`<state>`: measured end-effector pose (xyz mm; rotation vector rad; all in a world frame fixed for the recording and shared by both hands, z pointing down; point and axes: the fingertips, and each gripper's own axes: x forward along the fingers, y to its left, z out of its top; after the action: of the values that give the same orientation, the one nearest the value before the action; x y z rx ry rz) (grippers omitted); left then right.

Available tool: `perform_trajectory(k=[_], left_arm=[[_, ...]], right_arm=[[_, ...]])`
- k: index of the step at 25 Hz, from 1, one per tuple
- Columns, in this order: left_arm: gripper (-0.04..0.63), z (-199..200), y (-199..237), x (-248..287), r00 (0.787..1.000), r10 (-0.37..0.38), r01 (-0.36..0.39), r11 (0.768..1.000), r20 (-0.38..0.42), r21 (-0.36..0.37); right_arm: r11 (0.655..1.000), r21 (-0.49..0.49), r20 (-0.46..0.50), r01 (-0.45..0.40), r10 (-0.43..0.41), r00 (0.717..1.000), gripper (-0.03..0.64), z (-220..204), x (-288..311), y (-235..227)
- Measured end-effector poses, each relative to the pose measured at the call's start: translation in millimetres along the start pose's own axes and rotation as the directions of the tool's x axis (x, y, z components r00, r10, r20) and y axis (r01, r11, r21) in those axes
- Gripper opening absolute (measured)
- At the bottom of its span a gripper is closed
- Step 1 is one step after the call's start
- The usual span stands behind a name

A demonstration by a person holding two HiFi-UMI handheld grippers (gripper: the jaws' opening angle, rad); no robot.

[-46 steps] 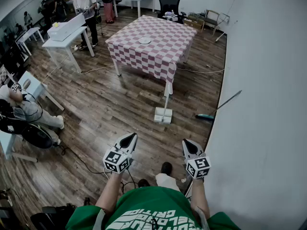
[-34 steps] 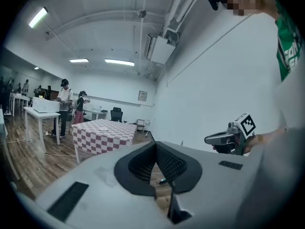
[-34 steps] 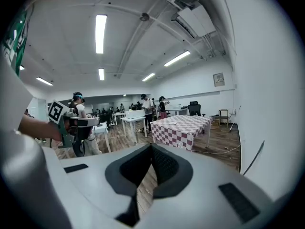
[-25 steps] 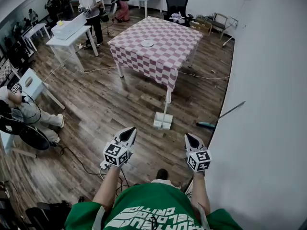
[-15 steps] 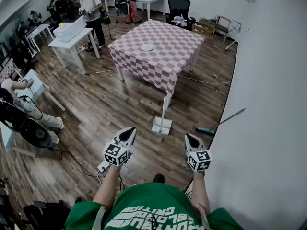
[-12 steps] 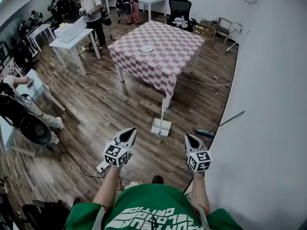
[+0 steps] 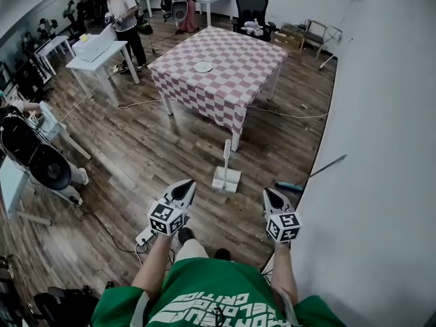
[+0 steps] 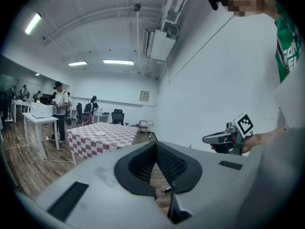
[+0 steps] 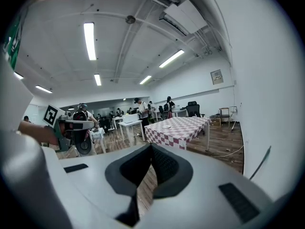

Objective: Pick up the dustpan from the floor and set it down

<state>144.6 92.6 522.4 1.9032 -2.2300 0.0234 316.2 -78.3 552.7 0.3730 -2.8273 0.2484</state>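
Head view: holding the left hand-held gripper (image 7: 182,191) and the right hand-held gripper (image 7: 272,197) side by side and well apart, both pointing forward over the wooden floor (image 7: 157,155). Finding the white dustpan (image 7: 226,178) resting on that floor just ahead of both tips, between the two and a little nearer the left one, with its handle (image 7: 227,150) upright and touching neither. Noting a broom (image 7: 300,182) lying ahead and to the right of the right hand-held gripper, against the wall (image 7: 368,148), and a checkered table (image 7: 225,60) well beyond the dustpan.

Left gripper view: showing the left hand-held gripper clenched, pads meeting, grasping nothing, with only floor showing through the notch above them. Not showing the dustpan here.

Right gripper view: showing the right hand-held gripper likewise clenched and empty, looking toward the table. Again not showing the dustpan.

Judging the task as barely begun: dustpan not yet lifted, nothing gripped. Remaining: opening one pair of jaws, closing on the handle, lifting, then setting the dustpan down.
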Motion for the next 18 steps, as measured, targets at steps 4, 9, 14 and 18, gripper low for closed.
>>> perform_trajectory(k=[4, 9, 14, 18], left_arm=[[0.003, 0.5, 1.3, 16.4, 1.000, -0.027, 0.027, 1.000, -0.002, 0.007], [0.005, 4.7, 9.1, 41.8, 0.996, -0.087, 0.087, 0.996, -0.003, 0.020], [0.003, 10.2, 46.4, 70.9, 0.989, -0.144, 0.144, 0.989, 0.007, 0.025], [0.003, 18.0, 91.5, 96.6, 0.979, -0.202, 0.202, 0.979, 0.001, 0.032]], right_arm=[[1.000, 0.005, 0.004, 0.015, -0.015, 1.000, 0.008, -0.4, 4.8, -7.8], [0.999, 0.015, 0.004, 0.051, -0.051, 0.999, 0.008, 4.3, 20.9, -15.9], [0.996, 0.016, 0.013, 0.090, -0.090, 0.996, 0.008, 14.7, 60.8, -13.5], [0.990, 0.027, 0.016, 0.140, -0.141, 0.990, 0.008, 26.4, 104.0, -9.6]])
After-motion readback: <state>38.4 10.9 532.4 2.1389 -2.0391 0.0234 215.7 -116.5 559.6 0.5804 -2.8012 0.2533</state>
